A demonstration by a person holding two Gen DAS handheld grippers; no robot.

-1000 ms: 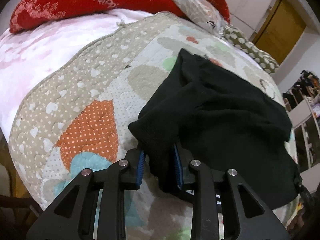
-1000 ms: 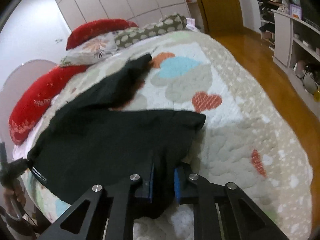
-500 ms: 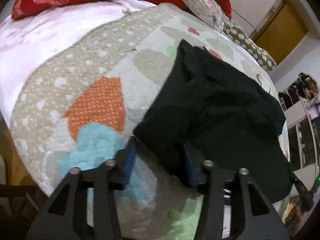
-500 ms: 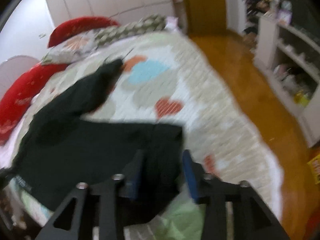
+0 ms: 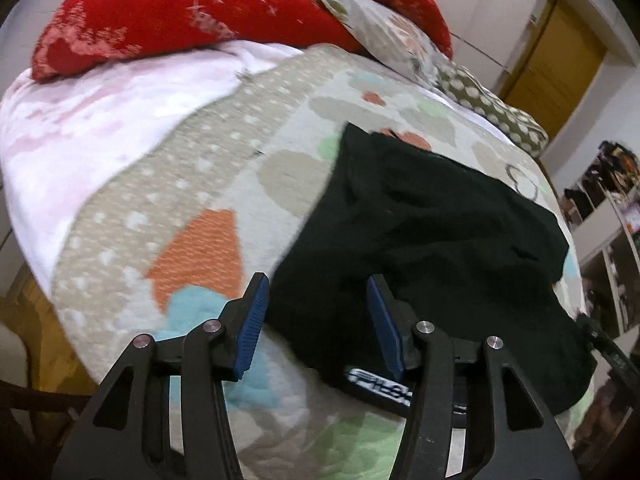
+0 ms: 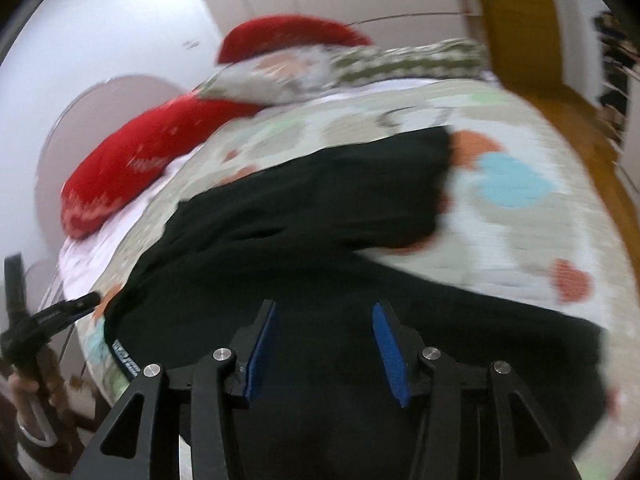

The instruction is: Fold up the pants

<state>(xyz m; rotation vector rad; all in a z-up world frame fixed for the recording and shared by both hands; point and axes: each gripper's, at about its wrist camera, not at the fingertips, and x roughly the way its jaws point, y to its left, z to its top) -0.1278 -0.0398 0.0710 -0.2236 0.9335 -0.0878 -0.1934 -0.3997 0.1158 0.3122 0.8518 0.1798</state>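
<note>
Black pants (image 5: 432, 240) lay folded on the quilted bed (image 5: 208, 184).
Left gripper (image 5: 318, 320) and right gripper (image 6: 324, 344) hovered over the near edge, fingers released, grasping nothing.

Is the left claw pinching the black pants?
No, the left claw stands open over the pants, with clear gaps between its blue pads and the cloth.

White wardrobe doors (image 6: 280, 4), yellow wooden door (image 5: 556, 72), wood floor (image 6: 576, 120), open shelves (image 5: 612, 264), quilted bed (image 5: 200, 208)
</note>
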